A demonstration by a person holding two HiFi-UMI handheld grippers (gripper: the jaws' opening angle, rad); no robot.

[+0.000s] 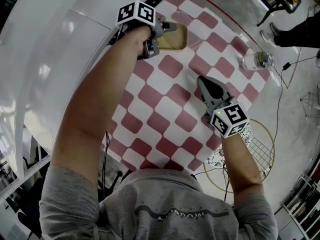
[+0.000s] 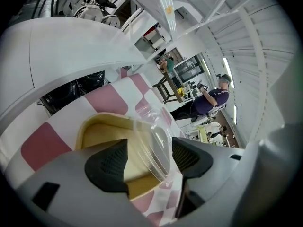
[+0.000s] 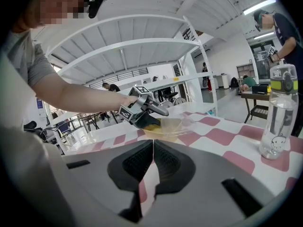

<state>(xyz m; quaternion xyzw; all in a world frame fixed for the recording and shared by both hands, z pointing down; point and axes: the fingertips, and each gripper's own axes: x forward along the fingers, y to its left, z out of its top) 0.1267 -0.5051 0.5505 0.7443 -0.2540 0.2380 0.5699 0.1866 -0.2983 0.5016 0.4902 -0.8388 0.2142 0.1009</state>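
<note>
1. My left gripper [image 1: 167, 29] is at the far side of the table [image 1: 75, 49], at the left end of a wooden tray [image 1: 176, 39].
2. Its jaws stand apart. In the left gripper view the rim of a clear plastic bowl [image 2: 155, 143] passes between them, closer to the right pad. I cannot tell if a pad really touches it.
3. The tray lies flat on the checked tablecloth [image 1: 170, 104]. In the head view its long axis goes from left to right, and its near end is under my left gripper.
4. The bowl rests on the tray. In the right gripper view it looks low and wide [image 3: 177, 124], with the wide side up, and its left edge is at my left gripper.
5. My right gripper [image 1: 201, 80] is over the middle of the cloth, well apart from the tray, and points towards it. Its jaws are pressed together with nothing between them.
6. A clear water bottle [image 1: 256, 60] stands upright on the cloth at the right.
</note>
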